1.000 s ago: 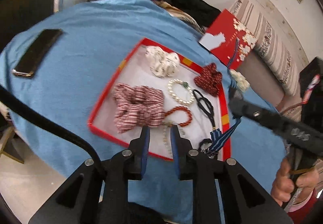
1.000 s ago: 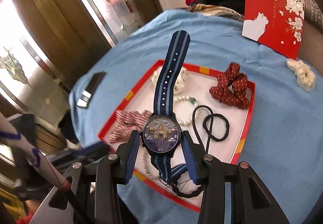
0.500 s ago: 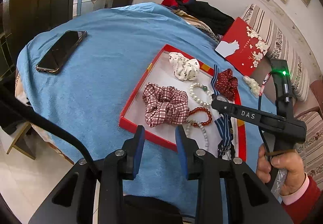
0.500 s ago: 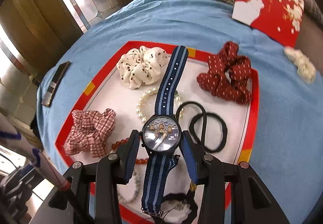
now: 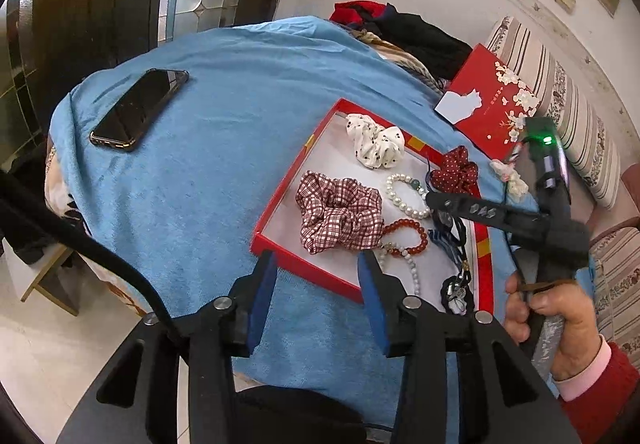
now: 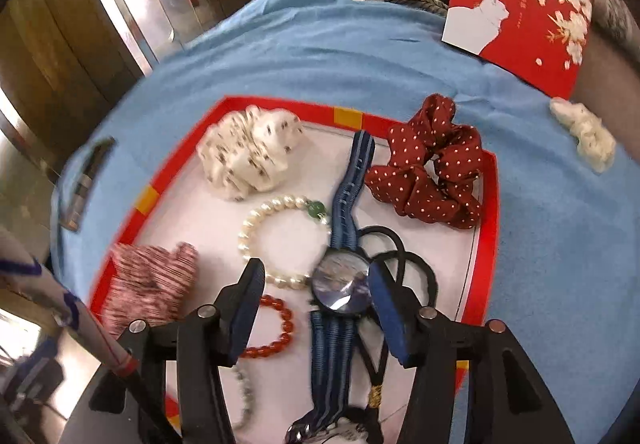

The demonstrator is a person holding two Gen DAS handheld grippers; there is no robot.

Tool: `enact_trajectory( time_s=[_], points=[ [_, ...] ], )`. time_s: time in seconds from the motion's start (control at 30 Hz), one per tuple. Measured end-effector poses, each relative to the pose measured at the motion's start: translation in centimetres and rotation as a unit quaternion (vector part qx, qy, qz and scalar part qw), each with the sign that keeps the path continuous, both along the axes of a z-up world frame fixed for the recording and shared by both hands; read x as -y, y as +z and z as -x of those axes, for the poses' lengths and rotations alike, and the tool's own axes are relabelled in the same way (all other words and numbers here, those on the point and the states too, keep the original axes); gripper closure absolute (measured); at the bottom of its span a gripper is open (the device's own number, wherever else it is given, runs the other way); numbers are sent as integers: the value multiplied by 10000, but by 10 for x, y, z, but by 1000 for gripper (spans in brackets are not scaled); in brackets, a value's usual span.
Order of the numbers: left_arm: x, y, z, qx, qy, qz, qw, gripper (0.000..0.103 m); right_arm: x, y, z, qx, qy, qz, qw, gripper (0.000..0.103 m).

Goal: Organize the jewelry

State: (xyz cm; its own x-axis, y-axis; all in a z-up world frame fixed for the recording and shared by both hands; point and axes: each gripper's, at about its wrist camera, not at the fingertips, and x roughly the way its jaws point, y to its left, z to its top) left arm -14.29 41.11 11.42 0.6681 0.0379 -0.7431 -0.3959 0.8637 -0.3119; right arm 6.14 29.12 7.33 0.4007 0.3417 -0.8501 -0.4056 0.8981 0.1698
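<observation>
A red tray with a white floor lies on the blue cloth. It holds a plaid scrunchie, a white dotted scrunchie, a dark red dotted scrunchie, a pearl bracelet, a red bead bracelet and black hair ties. My right gripper is open; the blue-strapped watch lies in the tray between its fingers. My left gripper is open and empty, near the tray's front edge.
A black phone lies on the cloth left of the tray. A red lid with a white cat stands at the far right. A cream scrunchie lies outside the tray. Clothes are piled at the back.
My right gripper lowered the watch into the tray and opened, letting it go. My left gripper opened wider and drew back from the tray.
</observation>
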Motion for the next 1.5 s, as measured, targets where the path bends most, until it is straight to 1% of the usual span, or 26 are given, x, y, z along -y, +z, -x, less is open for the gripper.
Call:
enact_trajectory(
  time_s=[0.1,0.17,0.23,0.27,0.3,0.33,0.37,0.4,0.43,0.5,0.57,0.6,0.67,0.73,0.77,0.8,0.83,0.9,0.93,1.0,1.07,1.1,1.23,1.3,1.4,1.5],
  points=[
    [3,8,4,78,48,-144,9999,57,13,23,3,59,-39,-451,9990,44],
    [6,14,7,150,105,-252,9995,53,24,41,8,178,-89,-657,9976,42],
    [9,21,11,221,191,-406,9987,51,35,55,15,319,-133,-712,9969,40],
    [11,25,14,256,259,-561,9978,49,40,60,19,376,-150,-714,9966,40],
    [13,29,16,284,296,-687,9968,46,45,64,24,429,-161,-713,9964,40],
    [17,35,18,322,366,-900,9947,43,51,68,32,488,-182,-675,9964,40],
    [21,40,21,373,451,-1084,9924,36,56,70,38,538,-206,-621,9964,40],
    [25,47,26,476,570,-1306,9886,30,62,71,44,587,-215,-569,9964,40],
    [27,52,29,564,646,-1451,9857,27,68,73,53,647,-214,-502,9964,39],
    [35,67,37,771,846,-1837,9763,11,80,75,69,789,-218,-354,9960,39],
    [47,84,46,1030,1027,-2235,9638,3,92,76,86,900,-268,-247,9953,39],
    [51,89,49,1098,1081,-2361,9594,0,98,76,92,916,-300,-255,9950,39],
    [61,103,55,1256,1239,-2678,9472,0,114,78,108,925,-395,-314,9944,38],
    [72,114,60,1368,1349,-2918,9370,0,124,80,119,946,-477,-338,9938,38],
    [78,120,63,1460,1356,-2982,9335,0,130,81,127,964,-526,-342,9934,38],
    [83,125,65,1570,1306,-2973,9327,0,133,81,131,977,-548,-340,9931,37],
    [86,128,67,1649,1254,-2926,9335,0,138,81,137,1003,-579,-343,9927,37],
    [93,133,71,1731,1175,-2764,9380,0,146,82,150,1064,-651,-326,9917,37],
    [96,134,71,1747,1133,-2654,9414,0,150,82,156,1096,-694,-309,9911,36],
    [103,132,70,1670,964,-2393,9516,0,158,84,167,1167,-779,-287,9897,35],
    [112,126,63,1385,710,-2105,9651,0,165,84,175,1220,-849,-245,9886,33],
    [117,121,58,1169,564,-1967,9718,0,168,83,178,1233,-881,-230,9882,33],
    [140,96,49,663,139,-1593,9849,0,181,75,183,1189,-991,-170,9878,32],
    [154,85,43,436,-13,-1644,9854,0,187,70,184,1145,-1053,-154,9877,32],
    [175,74,36,245,-189,-1974,9798,0,194,64,184,1099,-1124,-87,9875,32],
    [187,66,33,129,-320,-2095,9772,0,198,60,183,1092,-1170,7,9871,32]
  ],
)
